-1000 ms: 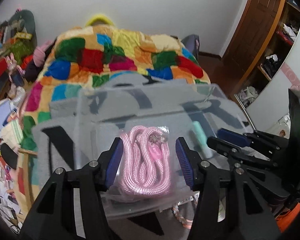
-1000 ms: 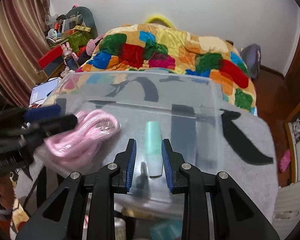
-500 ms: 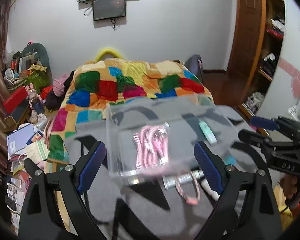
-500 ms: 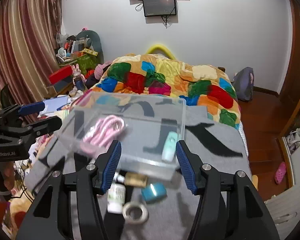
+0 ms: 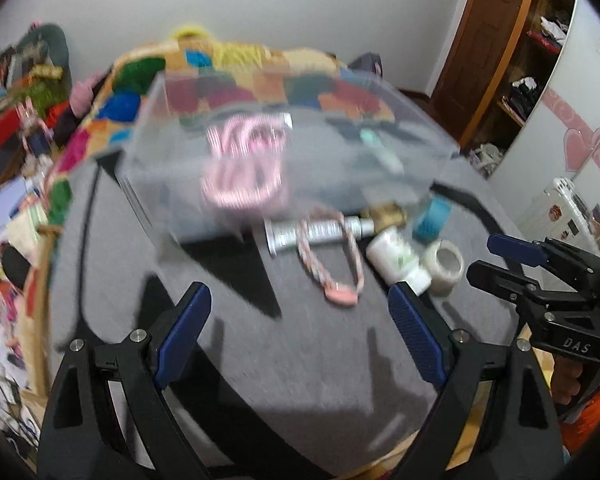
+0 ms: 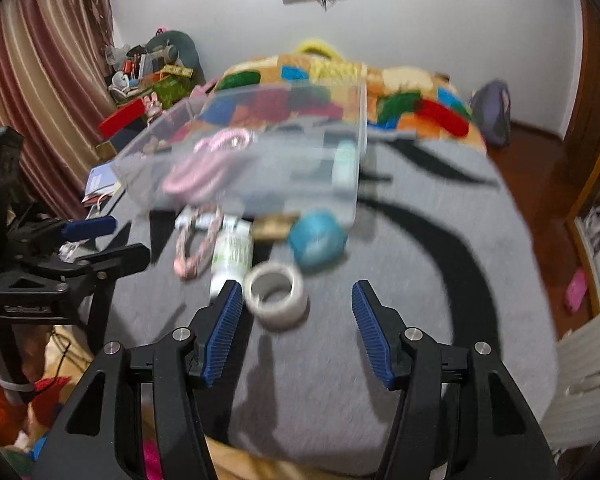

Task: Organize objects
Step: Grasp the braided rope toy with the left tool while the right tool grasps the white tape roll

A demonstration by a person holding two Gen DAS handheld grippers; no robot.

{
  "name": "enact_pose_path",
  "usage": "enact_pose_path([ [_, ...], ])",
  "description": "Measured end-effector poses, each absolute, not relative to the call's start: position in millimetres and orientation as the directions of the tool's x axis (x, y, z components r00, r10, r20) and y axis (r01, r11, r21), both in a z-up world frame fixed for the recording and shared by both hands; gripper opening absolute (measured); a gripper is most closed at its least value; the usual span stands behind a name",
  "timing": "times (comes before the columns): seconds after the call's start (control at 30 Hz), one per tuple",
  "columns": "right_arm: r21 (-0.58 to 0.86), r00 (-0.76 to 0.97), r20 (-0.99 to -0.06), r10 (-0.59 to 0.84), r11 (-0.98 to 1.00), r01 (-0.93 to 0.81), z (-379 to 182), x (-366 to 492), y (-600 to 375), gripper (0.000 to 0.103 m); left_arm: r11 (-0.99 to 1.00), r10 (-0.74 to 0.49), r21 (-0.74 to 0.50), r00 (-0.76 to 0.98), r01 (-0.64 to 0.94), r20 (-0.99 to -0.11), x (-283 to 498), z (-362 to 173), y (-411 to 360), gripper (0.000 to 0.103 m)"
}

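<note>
**tidy_tom:** So where was everything at that point? Hard to tell with the blur.

**binlurker:** Both tools were empty. The left gripper (image 5: 296,328) had its jaws spread wide, nothing between them, sitting at the bottom of its frame. Same for the right gripper (image 6: 298,328), jaws wide apart. The clear bin (image 5: 172,184) sat mid-frame on the grey blanket (image 5: 300,360), with the pink rope (image 5: 242,164) and a mint tube (image 5: 380,150) inside it.

**tidy_tom:** And the loose stuff?

**binlurker:** Lined up just in front of the bin: a silver tube (image 5: 320,232), a braided loop (image 5: 332,268) lying across it, a white bottle (image 5: 398,260), a tape roll (image 6: 275,292), a teal roll (image 6: 318,240). My guess is they were kept beside the bin so each is a short carry. The tape roll was nearest the right jaws, so I'd bet on that next, but it's only a guess.
</note>
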State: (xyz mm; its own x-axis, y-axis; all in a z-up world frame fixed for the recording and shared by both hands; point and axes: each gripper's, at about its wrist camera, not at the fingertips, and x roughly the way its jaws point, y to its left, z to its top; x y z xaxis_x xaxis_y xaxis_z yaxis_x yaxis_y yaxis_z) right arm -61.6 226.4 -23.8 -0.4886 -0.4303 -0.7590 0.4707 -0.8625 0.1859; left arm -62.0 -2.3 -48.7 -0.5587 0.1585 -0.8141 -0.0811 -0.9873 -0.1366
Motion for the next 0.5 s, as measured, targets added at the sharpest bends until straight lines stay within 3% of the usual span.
enact_pose_path([
  [0.3,0.182,-0.479,-0.762,-0.435,-0.855,0.486,-40.8,-64.7,217.5,0.053,-0.989,0.142,-0.100,-0.531,-0.107,-0.835,-74.2,-69.4,15.7,0.090],
  [0.37,0.169,-0.485,-0.758,-0.436,-0.849,0.501,-39.4,-63.8,213.8,0.053,-0.991,0.128,-0.081,-0.542,-0.110,-0.831,-79.0,-69.3,21.1,0.084],
  [0.43,0.159,-0.481,-0.756,-0.443,-0.837,0.523,-39.0,-62.4,207.6,0.053,-0.991,0.121,-0.071,-0.540,-0.113,-0.833,-83.5,-71.6,26.0,0.069],
  [0.5,0.140,-0.490,-0.752,-0.441,-0.833,0.535,-39.9,-60.3,203.7,0.053,-0.992,0.113,-0.061,-0.547,-0.114,-0.829,-87.2,-72.8,29.2,0.063],
])
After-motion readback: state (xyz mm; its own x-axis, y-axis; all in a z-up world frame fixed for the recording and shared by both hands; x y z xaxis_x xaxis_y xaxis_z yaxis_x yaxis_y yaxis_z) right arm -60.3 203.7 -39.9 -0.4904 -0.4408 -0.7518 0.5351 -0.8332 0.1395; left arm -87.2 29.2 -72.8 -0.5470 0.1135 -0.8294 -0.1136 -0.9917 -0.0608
